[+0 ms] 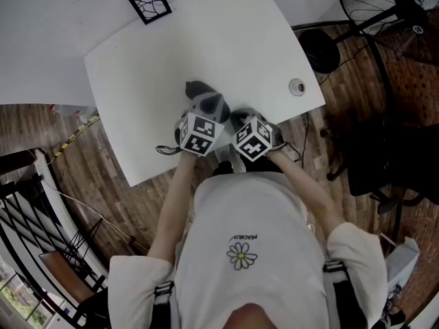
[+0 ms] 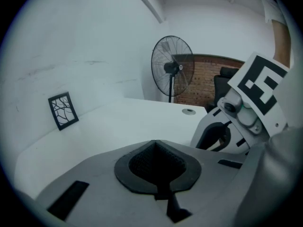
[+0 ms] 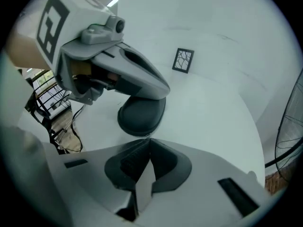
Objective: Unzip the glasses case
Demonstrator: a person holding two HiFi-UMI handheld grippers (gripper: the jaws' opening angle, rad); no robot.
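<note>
The glasses case [image 1: 196,88] is a dark grey oval lying on the white table [image 1: 171,40] near its front edge. In the right gripper view the case [image 3: 141,117] looks closed. My left gripper [image 1: 208,106] is shut, and its jaws lie over the case's near end [image 3: 161,91]. The case is hidden in the left gripper view, where the pads [image 2: 156,174] meet with nothing between them. My right gripper [image 1: 240,120] is shut, with its tips [image 3: 148,138] at the case's near rim. I cannot tell whether a zip pull is pinched there.
A black-framed marker card [image 1: 149,3] stands at the table's far side. A round cable grommet [image 1: 296,86] sits near the right corner. A floor fan [image 1: 384,5] and a black chair [image 1: 391,156] stand right of the table. A railing [image 1: 27,204] runs along the left.
</note>
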